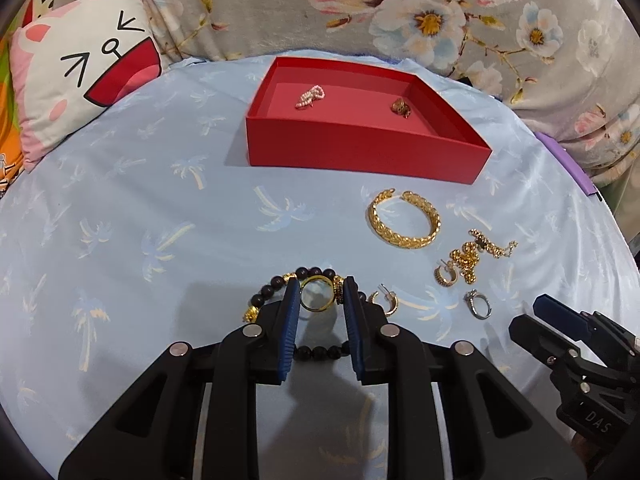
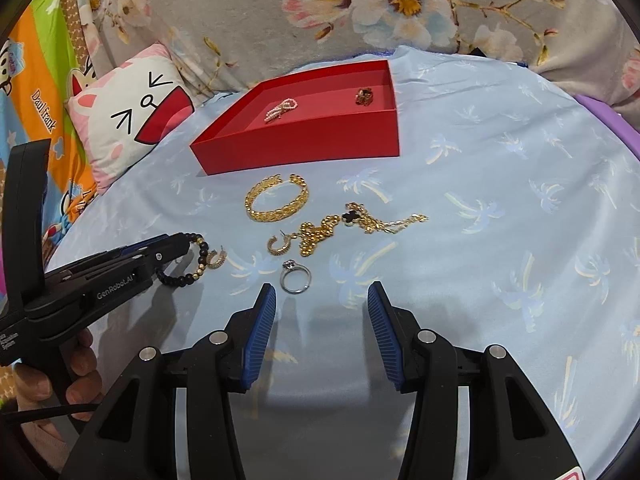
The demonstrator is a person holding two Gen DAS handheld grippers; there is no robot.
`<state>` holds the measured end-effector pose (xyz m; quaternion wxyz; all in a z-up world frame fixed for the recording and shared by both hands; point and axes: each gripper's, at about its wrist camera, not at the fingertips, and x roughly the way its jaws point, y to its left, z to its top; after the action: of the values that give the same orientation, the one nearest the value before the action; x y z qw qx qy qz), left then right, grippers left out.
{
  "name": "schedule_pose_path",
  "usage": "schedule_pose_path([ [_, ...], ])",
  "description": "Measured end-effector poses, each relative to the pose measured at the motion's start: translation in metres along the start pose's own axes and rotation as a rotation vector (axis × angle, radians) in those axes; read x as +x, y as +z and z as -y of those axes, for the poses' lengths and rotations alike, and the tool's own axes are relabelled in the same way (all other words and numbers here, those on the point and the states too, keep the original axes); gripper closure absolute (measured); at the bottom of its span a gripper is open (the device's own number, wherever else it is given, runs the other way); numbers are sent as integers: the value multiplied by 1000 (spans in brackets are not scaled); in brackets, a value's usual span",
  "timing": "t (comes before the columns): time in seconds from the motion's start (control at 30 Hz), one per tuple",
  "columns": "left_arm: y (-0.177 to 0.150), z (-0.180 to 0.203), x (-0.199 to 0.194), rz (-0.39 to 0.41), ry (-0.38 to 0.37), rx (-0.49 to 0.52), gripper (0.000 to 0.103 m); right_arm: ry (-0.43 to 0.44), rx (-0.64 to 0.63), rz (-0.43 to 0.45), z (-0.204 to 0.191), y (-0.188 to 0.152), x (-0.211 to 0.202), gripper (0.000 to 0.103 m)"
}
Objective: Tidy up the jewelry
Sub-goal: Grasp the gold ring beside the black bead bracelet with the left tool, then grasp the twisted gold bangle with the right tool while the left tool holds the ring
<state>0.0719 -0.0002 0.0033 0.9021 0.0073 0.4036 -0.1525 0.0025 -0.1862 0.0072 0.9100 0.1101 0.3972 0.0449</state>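
My left gripper [image 1: 322,296] is down on the blue sheet, its blue pads shut on a gold ring [image 1: 316,279] that lies inside a black bead bracelet [image 1: 314,271]. My right gripper [image 2: 322,300] stands open above the sheet with nothing between its fingers. A silver ring [image 2: 290,266] lies just ahead of its left finger. The red box [image 1: 360,152] farther back holds a pearl piece [image 1: 310,96] and a dark gold piece [image 1: 401,107]. In front of the box lie a gold bangle [image 1: 400,240], a tangled gold chain [image 1: 468,258] and two hoop earrings [image 1: 446,276] [image 1: 390,302].
A cat-face cushion [image 1: 80,80] leans at the back left. A flowered grey blanket [image 1: 360,0] runs along the back. A hand [image 2: 80,368] holds the left gripper's handle. The sheet's purple-trimmed edge [image 1: 580,168] drops off at the right.
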Motion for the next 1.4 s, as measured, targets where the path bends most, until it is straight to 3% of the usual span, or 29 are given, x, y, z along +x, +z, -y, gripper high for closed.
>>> schedule_pose_path([
  [0.17,9,-13,-11,35,17,-26,82,46,-29,-13,-15,27,7,55],
  [0.43,15,-38,-15,49,43,-63,82,0,-117,-78,-47,65,59,55],
  [0.8,11,-55,-5,32,46,-88,82,-27,-133,-119,-51,69,89,55],
  [1.0,11,-55,-4,32,46,-88,82,-16,-145,-109,-56,70,91,41],
  [1.13,10,-55,-3,29,47,-90,82,-38,-155,-108,-59,72,96,41],
  [1.23,10,-55,-1,24,47,-89,82,-60,-160,-100,-59,73,97,49],
  [1.4,10,-55,-1,24,47,-90,82,-60,-158,-86,-57,72,95,52],
])
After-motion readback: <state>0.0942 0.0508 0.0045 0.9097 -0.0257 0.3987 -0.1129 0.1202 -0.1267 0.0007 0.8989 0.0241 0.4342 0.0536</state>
